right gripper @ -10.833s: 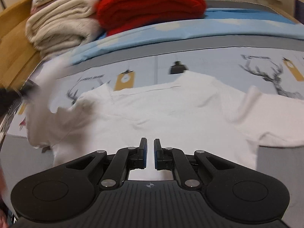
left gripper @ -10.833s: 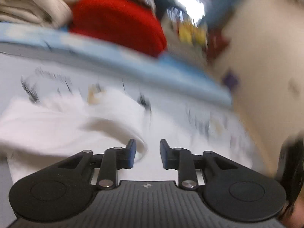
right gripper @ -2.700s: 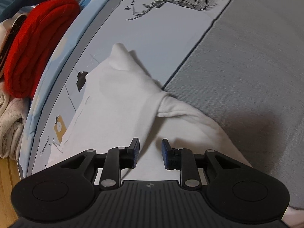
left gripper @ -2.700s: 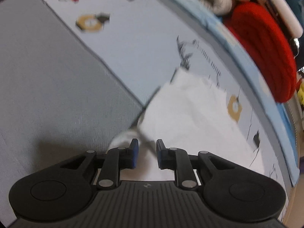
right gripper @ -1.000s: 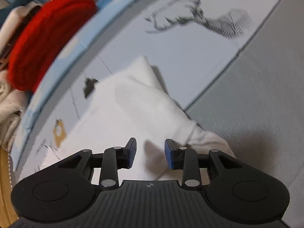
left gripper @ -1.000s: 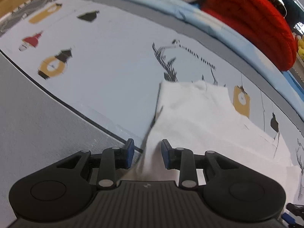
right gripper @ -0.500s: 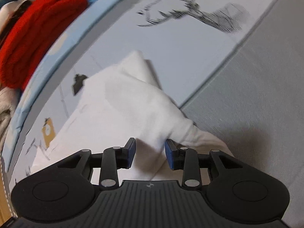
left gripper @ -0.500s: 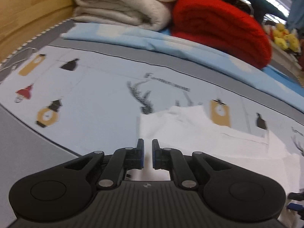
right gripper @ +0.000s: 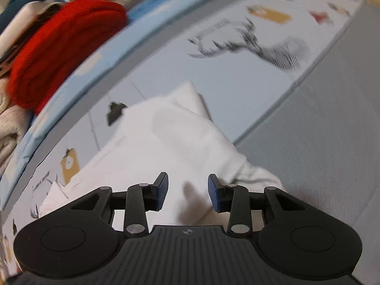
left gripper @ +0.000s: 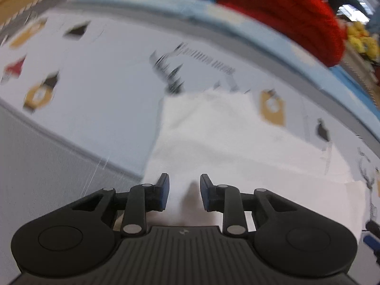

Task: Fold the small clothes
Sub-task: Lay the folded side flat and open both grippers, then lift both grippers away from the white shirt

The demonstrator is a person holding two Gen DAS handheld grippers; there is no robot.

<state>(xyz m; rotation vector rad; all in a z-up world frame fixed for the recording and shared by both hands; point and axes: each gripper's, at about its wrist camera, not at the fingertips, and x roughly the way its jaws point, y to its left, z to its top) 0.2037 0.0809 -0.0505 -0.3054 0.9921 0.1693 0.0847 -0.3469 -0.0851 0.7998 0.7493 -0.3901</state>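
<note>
A small white garment (left gripper: 228, 142) lies partly folded on a printed bed sheet (left gripper: 99, 90). My left gripper (left gripper: 184, 191) is open just above the garment's near left part, nothing between the fingers. In the right wrist view the same white garment (right gripper: 171, 142) lies with a bunched fold at its right edge. My right gripper (right gripper: 188, 190) is open over its near edge and holds nothing. Both views are motion-blurred.
A red folded blanket (left gripper: 285, 7) and beige blankets (right gripper: 7, 128) are stacked along the far side of the bed. A grey band of the sheet (right gripper: 320, 142) runs beside the garment. Yellow objects (left gripper: 363, 40) sit at the far right.
My left gripper, shut half a second ago, has opened and tilted down over the garment. My right gripper has stayed open and shifted slightly over the garment's edge.
</note>
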